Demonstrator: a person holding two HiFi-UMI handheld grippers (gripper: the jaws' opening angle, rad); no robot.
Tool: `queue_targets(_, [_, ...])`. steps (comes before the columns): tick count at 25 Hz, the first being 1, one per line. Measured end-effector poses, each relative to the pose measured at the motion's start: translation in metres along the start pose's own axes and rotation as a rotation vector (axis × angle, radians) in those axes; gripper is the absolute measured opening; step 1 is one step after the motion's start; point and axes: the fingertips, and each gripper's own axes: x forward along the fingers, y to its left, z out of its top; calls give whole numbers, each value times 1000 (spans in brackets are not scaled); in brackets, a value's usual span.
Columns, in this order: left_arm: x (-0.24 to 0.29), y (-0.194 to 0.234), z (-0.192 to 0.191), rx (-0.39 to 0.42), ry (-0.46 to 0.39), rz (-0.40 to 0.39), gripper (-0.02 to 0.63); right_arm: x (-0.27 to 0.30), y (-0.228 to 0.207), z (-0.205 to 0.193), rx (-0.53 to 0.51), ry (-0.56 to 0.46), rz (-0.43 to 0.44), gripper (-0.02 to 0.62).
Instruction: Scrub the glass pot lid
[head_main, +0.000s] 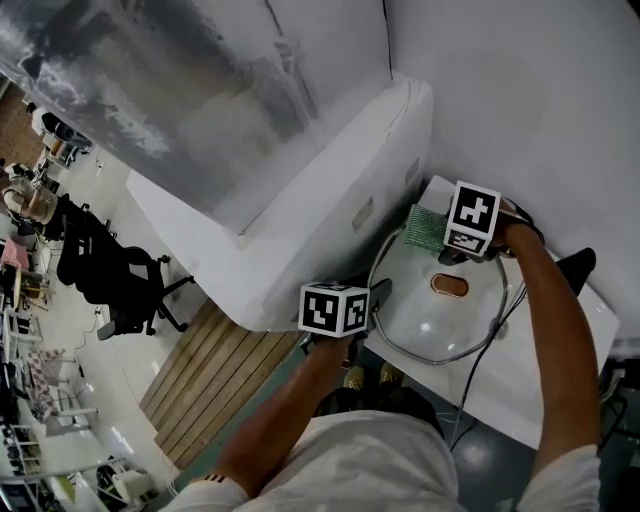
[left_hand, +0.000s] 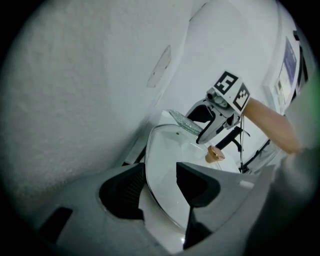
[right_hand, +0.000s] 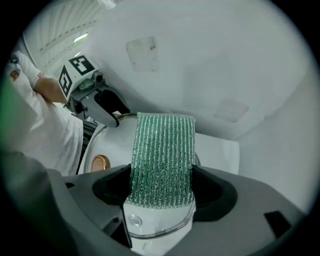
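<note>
left gripper (left_hand: 161, 172), jaws open, straddles lid (left_hand: 172, 150) rim; downturned right gripper (right_hand: 162, 176) clamps scourer (right_hand: 163, 145).

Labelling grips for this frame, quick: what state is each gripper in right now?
Left gripper: open, rim of the glass pot lid between its jaws, not clamped.
Right gripper: closed on the green scrub pad.

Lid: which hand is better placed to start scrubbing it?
Right. The right gripper holds the green pad over the lid, ready to scrub. The left gripper has no pad; its jaws stand open astride the lid's rim, probably better suited to steadying it.
</note>
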Motion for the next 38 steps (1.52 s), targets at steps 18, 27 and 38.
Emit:
queue_targets(18, [-6, 2, -4, 25, -2, 13, 192, -12, -14, -71, 503, -96, -62, 348])
queue_targets(27, [-5, -1, -4, 42, -13, 5, 187, -57, 17, -22, 291, -84, -149, 348])
queue_targets(38, [-6, -1, -1, 57, -24, 13, 187, -29, 73, 34, 44, 104, -124, 348])
